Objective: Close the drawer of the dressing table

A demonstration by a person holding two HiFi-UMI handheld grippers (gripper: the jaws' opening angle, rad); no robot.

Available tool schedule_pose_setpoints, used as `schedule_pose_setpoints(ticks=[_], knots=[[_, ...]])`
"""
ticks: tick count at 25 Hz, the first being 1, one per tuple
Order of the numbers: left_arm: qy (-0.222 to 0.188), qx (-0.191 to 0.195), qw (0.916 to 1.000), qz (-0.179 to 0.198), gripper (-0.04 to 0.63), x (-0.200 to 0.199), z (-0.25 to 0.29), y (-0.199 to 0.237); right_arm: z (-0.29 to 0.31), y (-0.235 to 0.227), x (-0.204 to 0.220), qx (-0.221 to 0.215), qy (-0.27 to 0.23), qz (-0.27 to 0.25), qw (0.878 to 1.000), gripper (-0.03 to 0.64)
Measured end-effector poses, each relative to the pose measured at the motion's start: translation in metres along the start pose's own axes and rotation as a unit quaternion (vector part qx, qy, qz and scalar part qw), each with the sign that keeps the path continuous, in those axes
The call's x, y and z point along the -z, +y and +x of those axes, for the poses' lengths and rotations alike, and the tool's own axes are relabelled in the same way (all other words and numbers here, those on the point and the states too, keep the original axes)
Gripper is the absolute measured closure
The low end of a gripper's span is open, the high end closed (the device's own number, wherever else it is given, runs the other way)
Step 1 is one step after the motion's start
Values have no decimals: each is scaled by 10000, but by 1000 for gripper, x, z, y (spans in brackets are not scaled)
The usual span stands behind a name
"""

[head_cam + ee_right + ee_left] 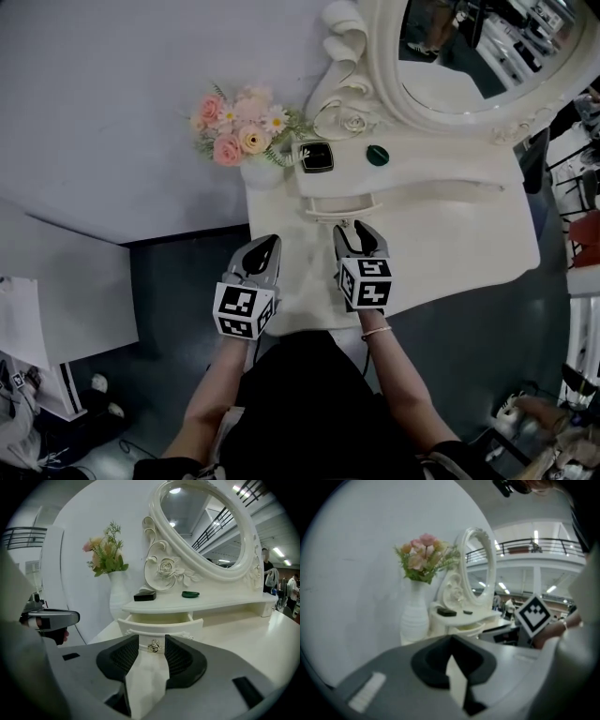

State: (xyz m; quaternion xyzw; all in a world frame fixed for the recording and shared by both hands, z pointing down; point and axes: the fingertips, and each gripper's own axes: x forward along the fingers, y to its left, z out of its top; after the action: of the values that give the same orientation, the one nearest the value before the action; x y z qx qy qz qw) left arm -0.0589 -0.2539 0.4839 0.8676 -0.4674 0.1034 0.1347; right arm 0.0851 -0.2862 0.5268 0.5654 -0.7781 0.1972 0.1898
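The drawer is cream-white and stands pulled out, its pale inside showing. It sits directly below the oval mirror, under the small shelf at the mirror's foot. Its curved front bears carved scrollwork and a small metal knob at the middle. The dressing table is the same cream-white, its flat top spreading out before the mirror.

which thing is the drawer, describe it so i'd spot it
Find the big oval mirror in its carved white frame. Below the narrow shelf under it, a small cream drawer stands pulled out. Its metal knob sets it apart from the black box and green dish above.
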Motion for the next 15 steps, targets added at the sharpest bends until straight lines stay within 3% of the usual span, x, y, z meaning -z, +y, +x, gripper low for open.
schedule_pose_setpoints(ticks=[15], knots=[[145, -187, 9996, -131, 589, 7, 19, 13, 15, -11, -1, 176, 110, -236, 9995, 472]])
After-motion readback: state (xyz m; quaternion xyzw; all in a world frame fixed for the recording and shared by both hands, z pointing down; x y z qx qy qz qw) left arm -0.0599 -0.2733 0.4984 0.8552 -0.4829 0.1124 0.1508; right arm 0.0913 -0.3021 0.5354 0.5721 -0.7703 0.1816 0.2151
